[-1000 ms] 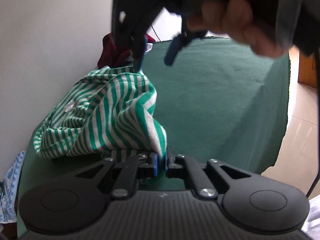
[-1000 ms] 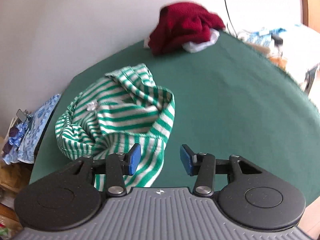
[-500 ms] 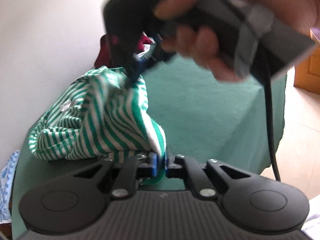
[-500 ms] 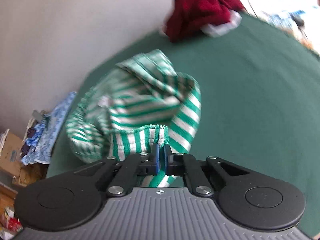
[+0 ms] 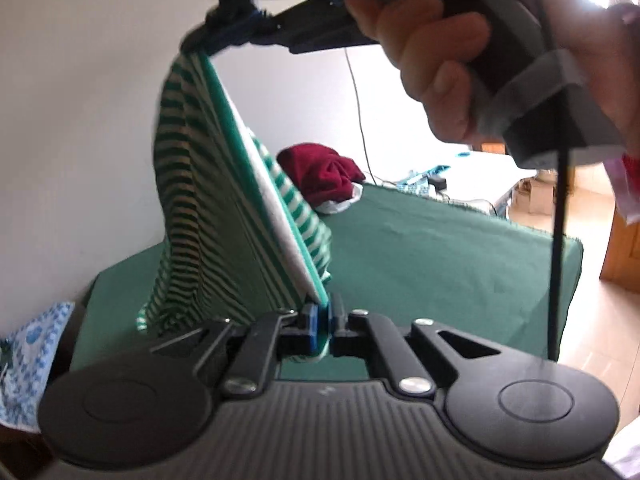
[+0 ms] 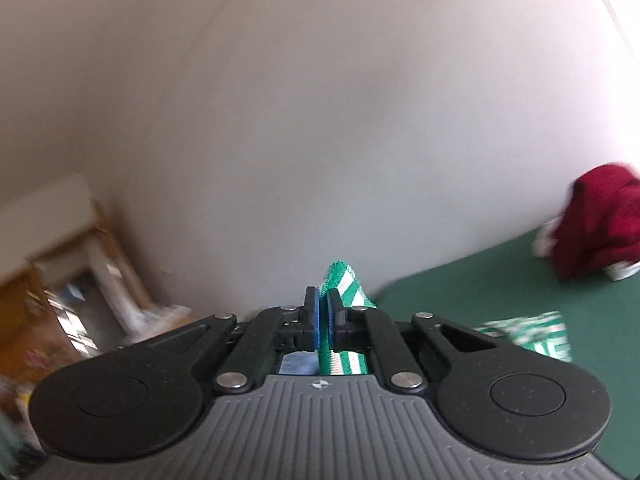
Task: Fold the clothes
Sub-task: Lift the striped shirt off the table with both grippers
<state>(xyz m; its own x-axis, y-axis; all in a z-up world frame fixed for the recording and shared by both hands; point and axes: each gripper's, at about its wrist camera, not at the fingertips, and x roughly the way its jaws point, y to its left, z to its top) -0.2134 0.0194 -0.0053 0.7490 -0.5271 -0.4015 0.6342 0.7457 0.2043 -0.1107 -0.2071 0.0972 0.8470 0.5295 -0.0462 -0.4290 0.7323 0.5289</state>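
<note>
The green-and-white striped garment (image 5: pixel 224 216) hangs stretched in the air above the green table (image 5: pixel 420 256). My left gripper (image 5: pixel 323 316) is shut on its lower edge. High at the upper left of the left wrist view, my right gripper (image 5: pixel 200 42), held by a hand (image 5: pixel 432 64), is shut on the garment's top edge. In the right wrist view the right gripper (image 6: pixel 323 304) pinches a striped fold (image 6: pixel 344 286), and more of the garment (image 6: pixel 532 334) trails below at the right.
A dark red garment (image 5: pixel 320 176) with some white cloth lies at the far side of the green table (image 6: pixel 520 280), also seen as the red heap (image 6: pixel 600 224). A blue patterned cloth (image 5: pixel 28 356) lies off the table's left end. A white wall stands behind; shelves (image 6: pixel 60 280) lower left.
The right gripper closed on the striped garment's top edge and rose. Both grippers lifted, pulling the garment off the table into a taut hanging sheet. The right wrist view now faces the wall.
</note>
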